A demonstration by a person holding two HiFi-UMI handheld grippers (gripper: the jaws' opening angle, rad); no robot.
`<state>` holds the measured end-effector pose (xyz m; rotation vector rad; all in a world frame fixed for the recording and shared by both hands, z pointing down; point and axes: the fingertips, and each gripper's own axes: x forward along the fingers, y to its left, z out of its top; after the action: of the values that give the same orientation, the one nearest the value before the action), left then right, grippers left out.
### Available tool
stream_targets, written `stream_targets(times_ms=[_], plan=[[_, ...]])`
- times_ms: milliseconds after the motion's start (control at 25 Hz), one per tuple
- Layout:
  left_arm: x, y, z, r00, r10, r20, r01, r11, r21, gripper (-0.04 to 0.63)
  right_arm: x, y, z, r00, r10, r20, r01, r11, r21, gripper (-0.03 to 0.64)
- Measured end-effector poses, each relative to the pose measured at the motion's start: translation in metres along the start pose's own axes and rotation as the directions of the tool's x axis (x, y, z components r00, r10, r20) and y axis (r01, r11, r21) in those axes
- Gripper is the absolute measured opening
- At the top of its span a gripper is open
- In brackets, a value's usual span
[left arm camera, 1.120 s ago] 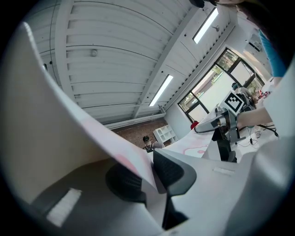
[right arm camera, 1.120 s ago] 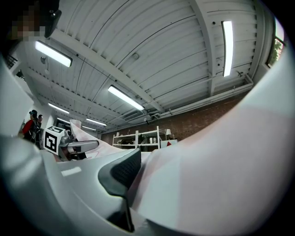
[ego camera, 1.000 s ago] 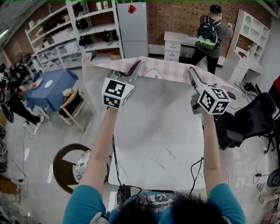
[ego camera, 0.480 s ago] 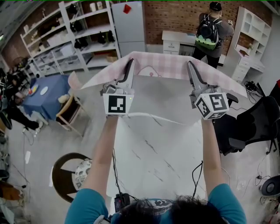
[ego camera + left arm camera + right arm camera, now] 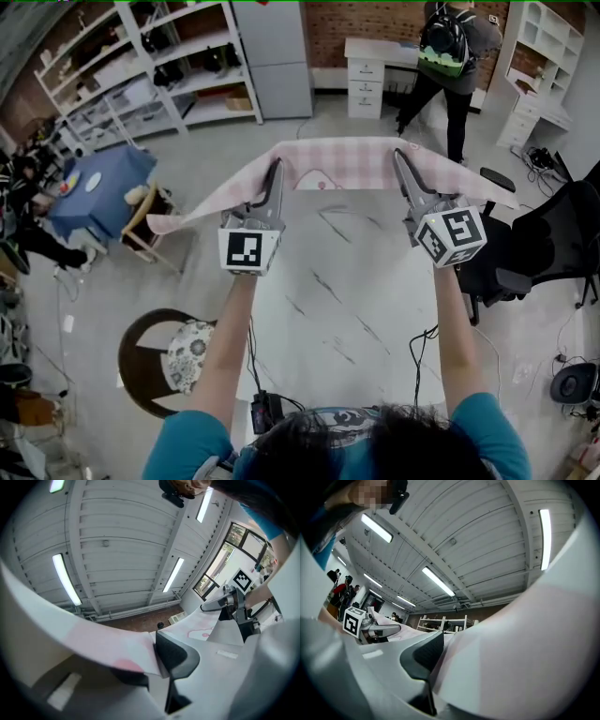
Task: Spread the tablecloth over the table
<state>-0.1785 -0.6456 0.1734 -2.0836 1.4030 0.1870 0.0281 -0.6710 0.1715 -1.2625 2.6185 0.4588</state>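
The pink checked tablecloth hangs stretched in the air between my two grippers, above the far end of the white marble table. Its ends trail out to the left and right. My left gripper is shut on the cloth's edge, and my right gripper is shut on it further right. In the left gripper view the cloth is pinched at the dark pad, with the right gripper beyond. In the right gripper view the cloth fills the right side, with the left gripper in the distance.
A black office chair stands right of the table. A wooden chair, a blue-covered table and a round stool are on the left. A person with a backpack stands by white drawers. Shelves line the back left.
The cloth's pale sheet, which covered the tabletop a second ago, has drawn off toward the far end, and the marble top now shows. Both grippers keep their hold on the edge.
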Motion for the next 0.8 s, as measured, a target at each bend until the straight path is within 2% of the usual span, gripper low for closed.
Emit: stream_targets(times_ms=[160, 480, 640, 800], plan=[[-0.051, -0.035, -0.052, 0.989, -0.055, -0.14, 0.038, 0.992, -0.119, 0.069, -0.042, 0.025, -0.056, 0.997, -0.011, -0.073, 0.018, 0.996, 0.089, 0.087], [-0.098, -0.08, -0.076, 0.954, -0.169, -0.249, 0.091, 0.951, -0.295, 0.072, -0.105, 0.046, -0.106, 0.978, -0.054, -0.204, 0.105, 0.963, 0.247, 0.087], [-0.124, -0.096, -0.082, 0.923, -0.225, -0.312, 0.082, 0.908, -0.41, 0.072, -0.134, 0.062, -0.121, 0.965, -0.066, -0.255, 0.148, 0.937, 0.315, 0.087], [-0.162, -0.114, -0.089, 0.901, -0.27, -0.339, 0.068, 0.86, -0.505, 0.074, -0.167, 0.086, -0.138, 0.949, -0.068, -0.307, 0.191, 0.9, 0.391, 0.086]])
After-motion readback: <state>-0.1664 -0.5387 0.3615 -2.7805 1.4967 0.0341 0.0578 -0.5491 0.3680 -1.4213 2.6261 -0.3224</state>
